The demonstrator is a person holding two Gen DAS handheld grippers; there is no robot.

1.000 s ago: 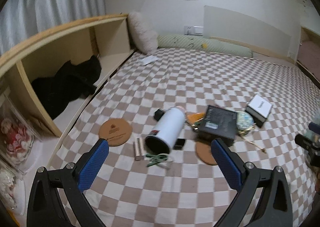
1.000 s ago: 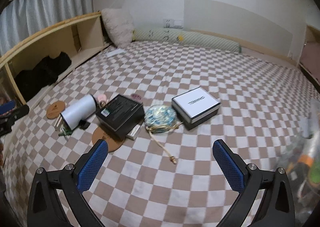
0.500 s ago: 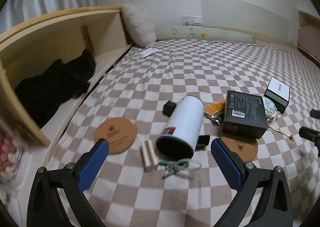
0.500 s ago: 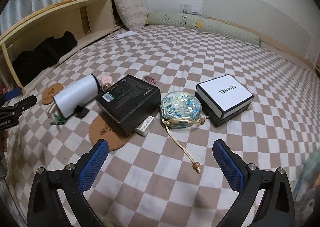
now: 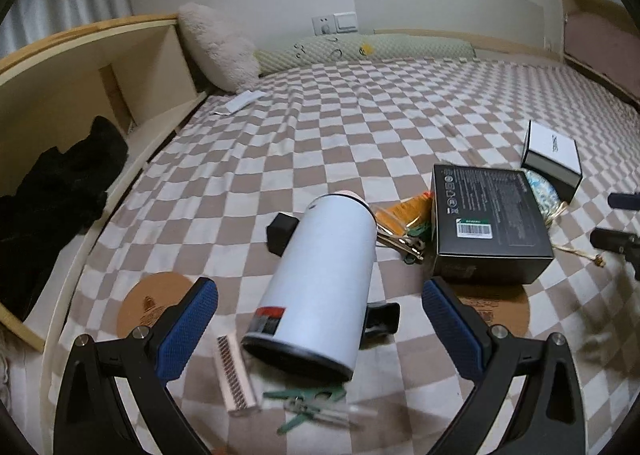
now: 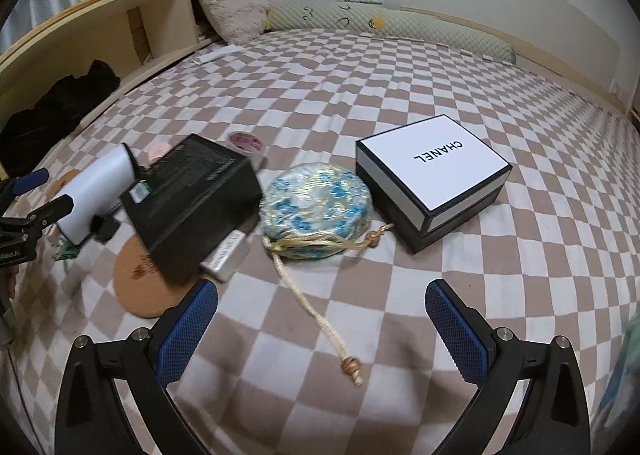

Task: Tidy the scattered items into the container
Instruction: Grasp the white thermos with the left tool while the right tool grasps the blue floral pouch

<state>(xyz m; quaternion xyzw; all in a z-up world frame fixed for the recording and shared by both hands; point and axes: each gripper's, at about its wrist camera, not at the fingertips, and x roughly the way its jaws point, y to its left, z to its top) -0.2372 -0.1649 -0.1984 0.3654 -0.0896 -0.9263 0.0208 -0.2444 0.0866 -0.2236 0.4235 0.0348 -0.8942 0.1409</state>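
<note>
My left claw (image 5: 320, 329) gaped wide, empty, w/ the white bottle (image 5: 320, 287) lying centre frame btwn its 2 pads. Right claw (image 6: 320, 329) likewise wide, empty, floral pouch (image 6: 318, 209) mid-frame above it.

left wrist view low and close behind the white cylinder (image 5: 320, 287), facing up the checkered bed (image 5: 360, 127), right wrist view further right, near the floral pouch (image 6: 318, 209), both sharing the black box (image 5: 490, 223)
</note>
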